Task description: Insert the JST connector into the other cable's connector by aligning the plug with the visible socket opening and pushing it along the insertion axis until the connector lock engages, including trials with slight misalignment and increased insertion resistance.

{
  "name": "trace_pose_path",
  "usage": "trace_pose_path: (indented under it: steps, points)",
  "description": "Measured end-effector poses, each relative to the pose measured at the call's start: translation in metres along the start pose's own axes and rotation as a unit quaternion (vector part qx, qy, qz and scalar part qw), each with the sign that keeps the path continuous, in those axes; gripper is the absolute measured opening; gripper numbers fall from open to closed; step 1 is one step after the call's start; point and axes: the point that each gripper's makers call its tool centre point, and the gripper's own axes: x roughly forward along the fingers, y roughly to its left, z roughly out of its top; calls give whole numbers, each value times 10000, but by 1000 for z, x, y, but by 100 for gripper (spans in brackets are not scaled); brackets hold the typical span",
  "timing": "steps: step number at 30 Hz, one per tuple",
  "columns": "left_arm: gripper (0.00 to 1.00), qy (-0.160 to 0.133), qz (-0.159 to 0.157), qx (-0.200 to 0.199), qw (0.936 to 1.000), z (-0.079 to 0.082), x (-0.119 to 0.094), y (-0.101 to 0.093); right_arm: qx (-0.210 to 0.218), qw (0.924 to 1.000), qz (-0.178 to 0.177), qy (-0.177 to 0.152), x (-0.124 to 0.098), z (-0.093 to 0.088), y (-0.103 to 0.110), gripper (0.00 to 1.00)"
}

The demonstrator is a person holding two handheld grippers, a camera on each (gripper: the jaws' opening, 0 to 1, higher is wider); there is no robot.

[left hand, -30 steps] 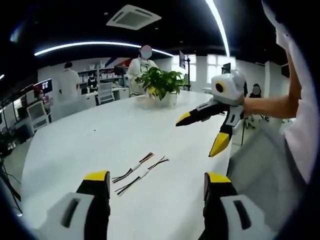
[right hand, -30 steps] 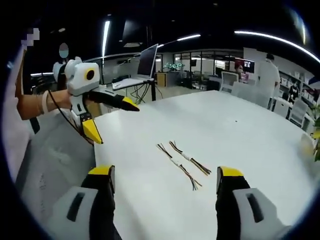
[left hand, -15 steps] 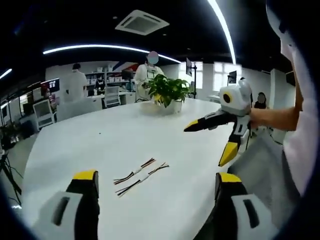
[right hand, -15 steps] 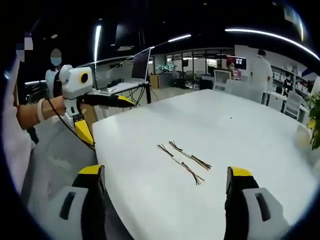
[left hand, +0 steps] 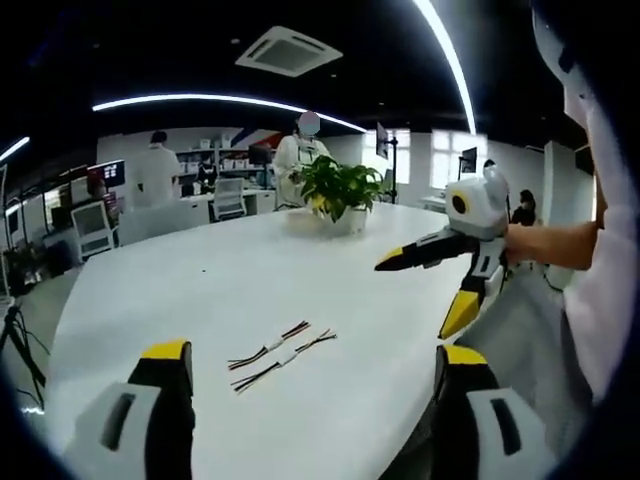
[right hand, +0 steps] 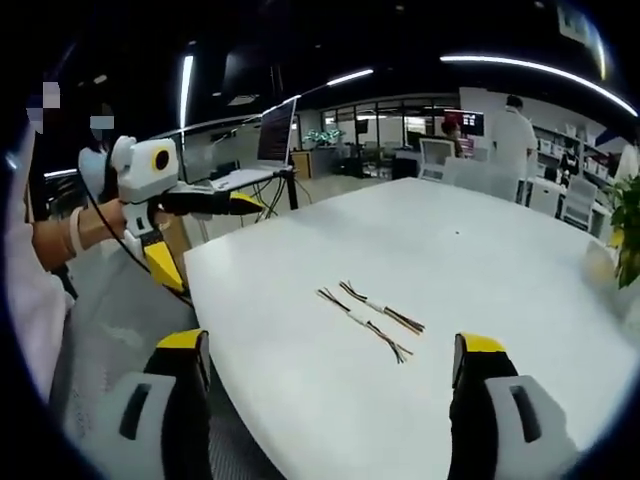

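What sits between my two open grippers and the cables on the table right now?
Nothing visible. The two cables lie side by side on bare white table; the left gripper and right gripper both hang open short of them, with only clear tabletop between. The potted plant stands well beyond.

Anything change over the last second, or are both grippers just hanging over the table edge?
Little changed. Both grippers drew back a bit from the table, so the two cables sit slightly farther off in each view. The left gripper and right gripper kept their jaws wide open and empty. The cables lie side by side, untouched, not mated. The potted plant stayed put.
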Motion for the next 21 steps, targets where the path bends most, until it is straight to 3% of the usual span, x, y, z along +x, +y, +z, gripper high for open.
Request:
trace_pose_path:
  steps: [10,21]
  points:
    - [99,-30,277,23,9996,-4,-3,7,114,9998,-134,-32,-2,1,-3,100]
    - [99,-23,341,1,9994,-4,-2,10,120,9996,-206,-115,-1,6,-7,100]
